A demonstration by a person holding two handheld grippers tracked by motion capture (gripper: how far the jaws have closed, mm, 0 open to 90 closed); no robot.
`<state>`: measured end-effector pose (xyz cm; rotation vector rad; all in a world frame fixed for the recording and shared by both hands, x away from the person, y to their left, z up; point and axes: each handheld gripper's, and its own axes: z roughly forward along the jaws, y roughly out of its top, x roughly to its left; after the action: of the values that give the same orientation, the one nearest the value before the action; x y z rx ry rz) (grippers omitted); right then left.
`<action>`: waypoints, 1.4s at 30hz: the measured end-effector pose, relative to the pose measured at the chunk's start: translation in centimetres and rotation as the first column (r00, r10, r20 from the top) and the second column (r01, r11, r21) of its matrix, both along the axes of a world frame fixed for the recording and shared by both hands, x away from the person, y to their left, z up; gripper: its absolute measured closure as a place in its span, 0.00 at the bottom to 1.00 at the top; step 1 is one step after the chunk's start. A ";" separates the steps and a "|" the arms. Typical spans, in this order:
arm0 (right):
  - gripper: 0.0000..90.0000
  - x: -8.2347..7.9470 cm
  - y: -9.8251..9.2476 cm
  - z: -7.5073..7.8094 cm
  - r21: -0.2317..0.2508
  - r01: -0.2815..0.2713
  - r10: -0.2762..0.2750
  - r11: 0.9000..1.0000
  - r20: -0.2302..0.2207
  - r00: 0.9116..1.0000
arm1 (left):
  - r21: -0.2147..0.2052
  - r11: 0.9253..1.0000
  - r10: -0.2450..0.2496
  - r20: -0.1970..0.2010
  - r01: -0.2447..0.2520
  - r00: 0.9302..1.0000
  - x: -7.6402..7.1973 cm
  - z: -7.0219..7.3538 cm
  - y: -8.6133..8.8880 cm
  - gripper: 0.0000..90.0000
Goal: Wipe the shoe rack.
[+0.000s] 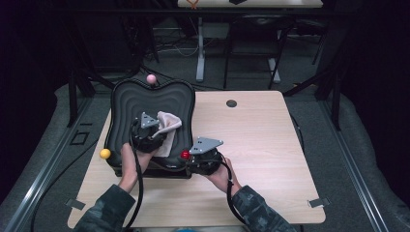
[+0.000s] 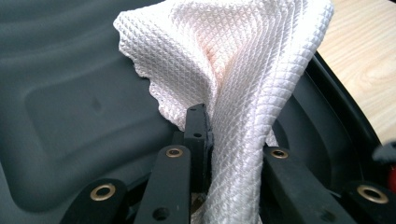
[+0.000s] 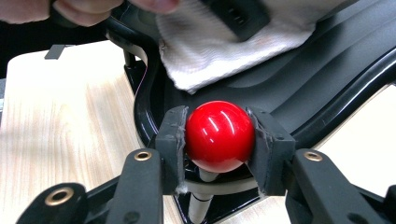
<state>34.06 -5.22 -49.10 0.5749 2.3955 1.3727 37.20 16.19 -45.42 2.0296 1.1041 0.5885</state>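
Fingers (image 3: 170, 140) of the right gripper (image 3: 219, 140) clamp a glossy red ball (image 3: 219, 135); the left gripper (image 2: 205, 140) pinches a waffle-weave cloth (image 2: 233, 60) over the ribbed black tray (image 1: 125, 96), centre frame.

From the high view I see a dim room with black edges; light falls from above onto the bench (image 1: 251, 145), and detail is soft. In my left gripper view the cloth (image 2: 243, 65) is bright and crisp. In my right gripper view the ball (image 3: 219, 135) shows white glare streaks, and the hand (image 3: 84, 9) up top is blurred.
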 end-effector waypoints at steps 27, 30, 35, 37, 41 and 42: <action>0.67 0.0 0.0 0.0 -0.001 -0.003 0.003 1.000 0.005 1.000 | -0.003 1.000 -0.011 -0.014 0.011 1.000 0.7 0.4 -0.5 0.88; 0.67 0.0 0.0 0.0 -0.003 -0.002 0.002 1.000 0.006 1.000 | -0.006 1.000 -0.007 -0.013 0.007 1.000 2.0 1.0 -0.8 0.88; 0.67 0.0 0.0 0.0 -0.004 -0.001 0.001 1.000 0.006 1.000 | 0.011 1.000 -0.002 -0.005 0.002 1.000 4.1 2.3 -1.6 0.88; 0.67 -0.1 0.0 0.0 -0.004 -0.001 0.001 1.000 0.007 1.000 | 0.015 1.000 -0.001 -0.002 0.001 1.000 4.8 2.6 -1.9 0.88; 0.67 -0.1 0.0 0.0 -0.004 0.000 0.000 1.000 0.007 1.000 | 0.020 1.000 0.006 0.007 -0.006 1.000 6.1 3.3 -2.4 0.88; 0.67 -0.1 0.0 0.0 -0.004 0.000 0.000 1.000 0.007 1.000 | 0.015 1.000 0.012 0.010 -0.012 1.000 6.4 3.5 -2.5 0.88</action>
<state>34.01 -5.19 -49.13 0.5675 2.3923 1.3668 43.60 13.70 -41.95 2.0325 1.1098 0.6139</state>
